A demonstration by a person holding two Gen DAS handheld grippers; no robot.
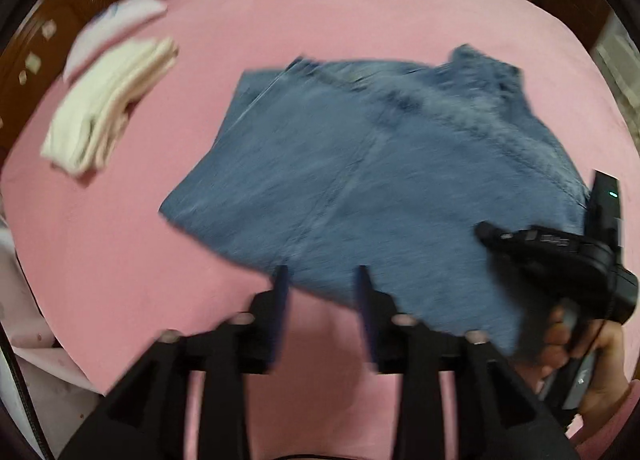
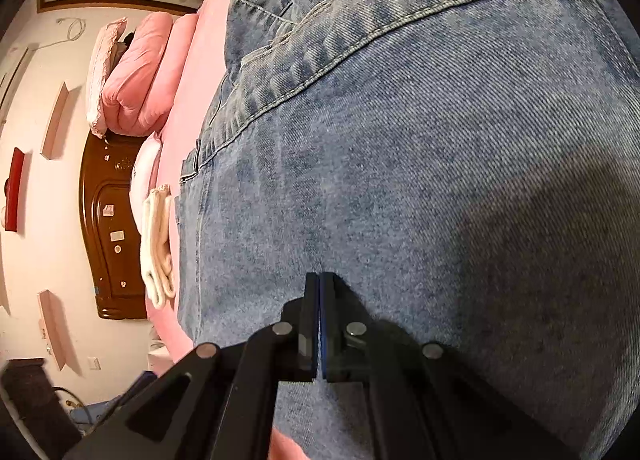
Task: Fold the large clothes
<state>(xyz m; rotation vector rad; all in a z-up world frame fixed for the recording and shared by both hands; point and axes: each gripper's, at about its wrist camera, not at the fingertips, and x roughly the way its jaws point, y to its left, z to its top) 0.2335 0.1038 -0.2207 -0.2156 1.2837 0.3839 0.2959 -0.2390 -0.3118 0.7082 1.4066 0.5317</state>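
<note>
Left gripper sits nearest the lens in the left wrist view, jaws apart, nothing between them; the tips hover at the near edge of the folded jeans, over the seam where denim meets the pink bedsheet. No earlier frame, so only the gap is noted: clear pink sheet shows between the two fingers lower down. View is motion-blurred.

Right gripper has its jaws pressed together, pads touching, resting tip-down on the jeans; whether any fabric is pinched cannot be told. In the left wrist view the same tool lies over the right near corner of the jeans, held by a person's hand at the frame's lower right.

The jeans lie flat on the pink bedsheet, folded into a rough rectangle, roughly mid-bed; waistband and pocket stitching at the far right end of the fold, leg portion toward the left.

Left of the jeans, well apart from them, a folded cream garment lies on the sheet; it also shows in the right wrist view. Beyond that, a folded white garment near the bed edge. Farther still past the jeans, a pink quilt is bunched at the bed's end. A dark wooden headboard stands behind the cream garment, against a pale wall.
</note>
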